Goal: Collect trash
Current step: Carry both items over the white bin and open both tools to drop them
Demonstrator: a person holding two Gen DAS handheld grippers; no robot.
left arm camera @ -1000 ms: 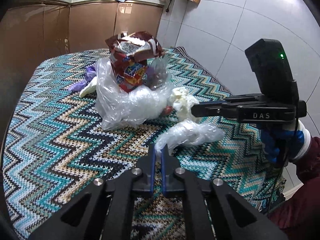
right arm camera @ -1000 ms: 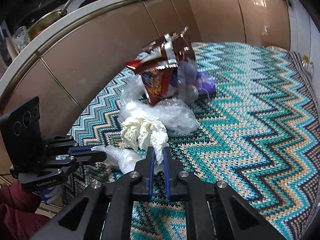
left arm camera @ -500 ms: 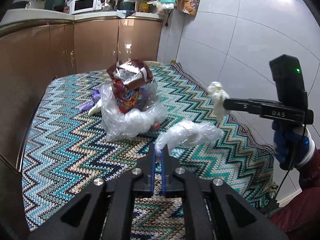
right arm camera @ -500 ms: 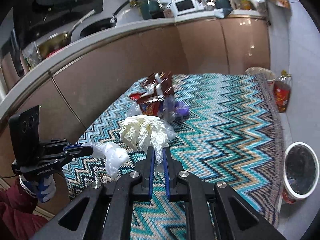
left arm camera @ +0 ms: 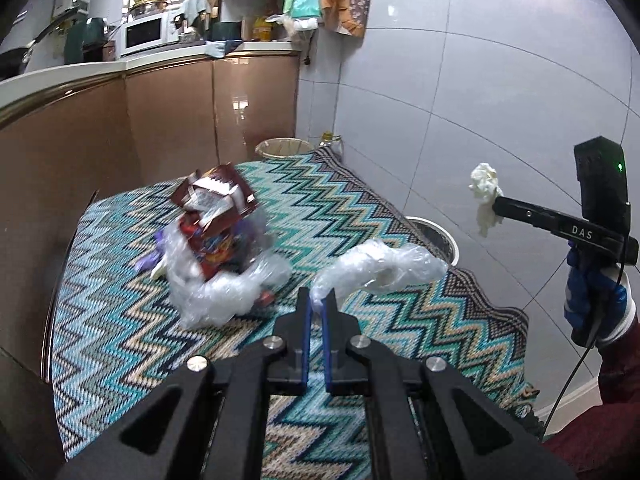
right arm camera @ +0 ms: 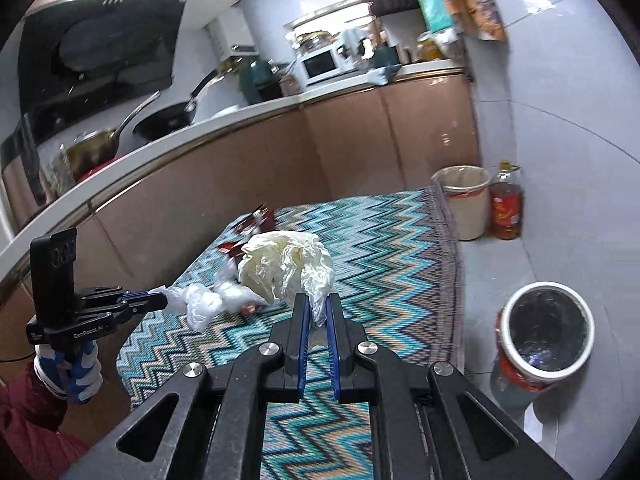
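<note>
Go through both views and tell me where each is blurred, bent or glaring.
Left wrist view: the snack bag and plastic pile are motion-smeared; the wall tiles bow from the fisheye; glare shows on the cabinet door. Right wrist view: the hanging cloths and shelf clutter smear; the counter edge curves; the tissue stays sharp.

We can read two markings, both on the hand-held tools. The right gripper carries white letters "DAS" on the side of its black body, just below its camera block — the one with the green light. The left gripper bears "GenRobot.AI" in white along its lower bar, under its own camera block. The torn snack wrapper shows coloured print — too blurred for us to read.
</note>
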